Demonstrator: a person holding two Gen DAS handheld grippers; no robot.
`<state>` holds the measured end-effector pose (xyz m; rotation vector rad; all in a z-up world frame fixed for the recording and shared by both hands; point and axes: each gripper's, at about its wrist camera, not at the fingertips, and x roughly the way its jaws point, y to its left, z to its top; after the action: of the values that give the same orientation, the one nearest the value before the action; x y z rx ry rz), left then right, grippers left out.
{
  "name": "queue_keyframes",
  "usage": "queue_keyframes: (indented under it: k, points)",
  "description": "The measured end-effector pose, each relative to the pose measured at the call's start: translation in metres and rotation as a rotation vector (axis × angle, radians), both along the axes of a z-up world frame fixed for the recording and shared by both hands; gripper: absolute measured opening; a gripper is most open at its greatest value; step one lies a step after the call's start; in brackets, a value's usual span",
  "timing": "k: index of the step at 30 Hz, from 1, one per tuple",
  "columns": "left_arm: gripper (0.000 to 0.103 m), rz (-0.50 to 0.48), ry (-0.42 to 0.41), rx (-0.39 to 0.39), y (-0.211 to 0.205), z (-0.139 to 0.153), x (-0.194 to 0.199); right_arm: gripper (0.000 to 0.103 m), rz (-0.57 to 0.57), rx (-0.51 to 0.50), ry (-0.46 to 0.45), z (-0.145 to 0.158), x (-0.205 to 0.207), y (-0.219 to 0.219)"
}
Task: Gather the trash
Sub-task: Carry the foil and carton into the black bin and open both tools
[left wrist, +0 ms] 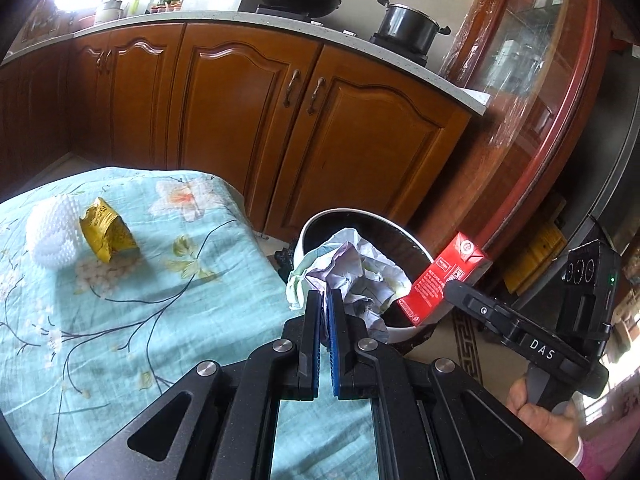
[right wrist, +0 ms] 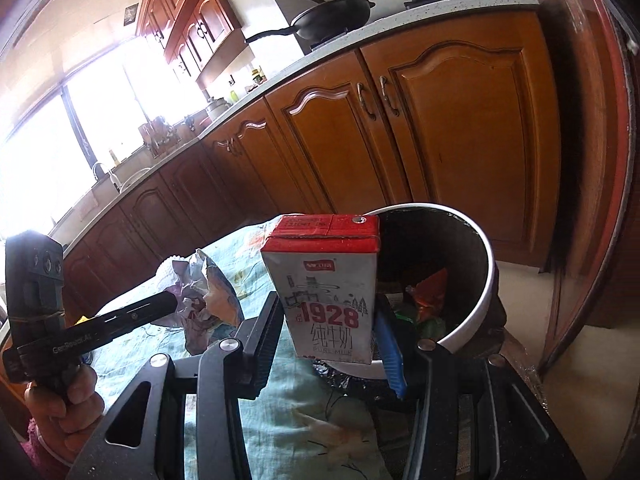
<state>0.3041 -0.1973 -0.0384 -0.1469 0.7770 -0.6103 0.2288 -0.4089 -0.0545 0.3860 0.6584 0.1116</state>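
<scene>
Left tongs [left wrist: 325, 300] pinch a crumpled paper ball [left wrist: 352, 272] above the white bin [left wrist: 400, 330], and right tongs [right wrist: 326, 316] grip a red milk box [right wrist: 328, 284] beside it. On the flowered blue surface [left wrist: 132, 300] sit a gold wrapper [left wrist: 107, 236] and white foam net [left wrist: 52, 236]. Only the right view shows the bright window [right wrist: 60, 128] and trash [right wrist: 428, 296] inside the bin.

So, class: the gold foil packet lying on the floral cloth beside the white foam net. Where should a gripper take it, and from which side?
Pinch the gold foil packet across its crumpled, raised upper end, coming from above. It lies flat on the cloth, and the foam net crowds its left side.
</scene>
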Motion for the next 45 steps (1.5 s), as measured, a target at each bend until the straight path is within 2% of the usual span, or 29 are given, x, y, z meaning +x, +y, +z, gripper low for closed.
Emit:
queue_keyframes:
  k: [11, 28, 33, 36, 38, 40, 45]
  points:
    - [0.002, -0.031, 0.002, 0.022, -0.038, -0.004, 0.027, 0.046, -0.042, -0.016, 0.010, 0.000, 0.010, -0.024]
    - [0.002, -0.047, 0.056, 0.103, -0.101, -0.026, 0.079, 0.046, -0.047, -0.045, 0.110, -0.018, 0.044, -0.043]
    - [0.002, -0.051, 0.092, 0.103, -0.108, -0.033, 0.090, 0.046, -0.046, -0.053, 0.130, -0.021, 0.050, -0.048]
    - [0.009, -0.056, 0.110, 0.101, -0.112, -0.035, 0.096, 0.049, -0.051, -0.053, 0.140, -0.024, 0.053, -0.051]
    - [0.024, -0.049, 0.116, 0.096, -0.112, -0.035, 0.097, 0.052, -0.055, -0.042, 0.146, -0.024, 0.055, -0.051]
    - [0.029, -0.045, 0.107, 0.090, -0.110, -0.035, 0.094, 0.056, -0.065, -0.039, 0.141, -0.024, 0.053, -0.052]
    - [0.031, -0.032, 0.092, 0.077, -0.094, -0.033, 0.083, 0.060, -0.082, -0.019, 0.118, -0.020, 0.042, -0.052]
